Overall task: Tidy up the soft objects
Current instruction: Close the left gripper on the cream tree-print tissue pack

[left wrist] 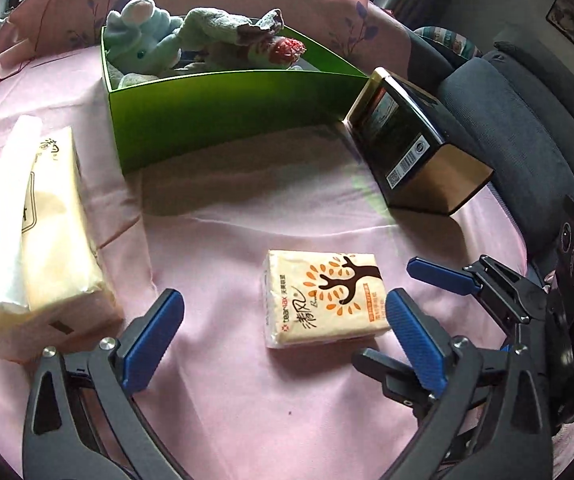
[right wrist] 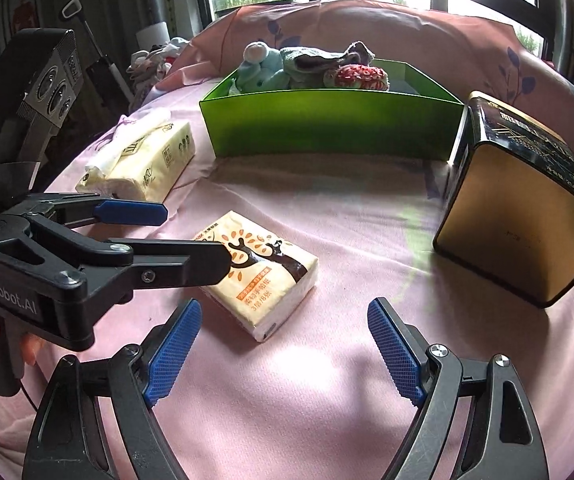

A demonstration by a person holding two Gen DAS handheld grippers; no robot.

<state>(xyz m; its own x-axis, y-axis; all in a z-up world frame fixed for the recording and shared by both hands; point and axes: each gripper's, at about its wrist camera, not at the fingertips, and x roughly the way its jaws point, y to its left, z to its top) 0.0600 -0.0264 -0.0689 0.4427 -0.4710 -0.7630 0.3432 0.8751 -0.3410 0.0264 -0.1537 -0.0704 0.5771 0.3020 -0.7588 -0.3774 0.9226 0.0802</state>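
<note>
left gripper (left wrist: 283,312) spread wide, right gripper (right wrist: 283,320) too, "tempo" tissue pack (left wrist: 323,298) between (side "genrobot.ai")

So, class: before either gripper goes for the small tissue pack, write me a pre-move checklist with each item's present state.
1. Left gripper open: ok, jaws spread wide.
2. Right gripper open: ok.
3. Small tissue pack free of both grippers: ok, lying flat on the pink sheet.
4. Grippers clear of each other: not ok, both crowd the same pack.
5. Room in the green box: ok, its right end looks open; plush toy and cloths fill the left.
6. Black and gold tin out of the path: cannot tell.
</note>
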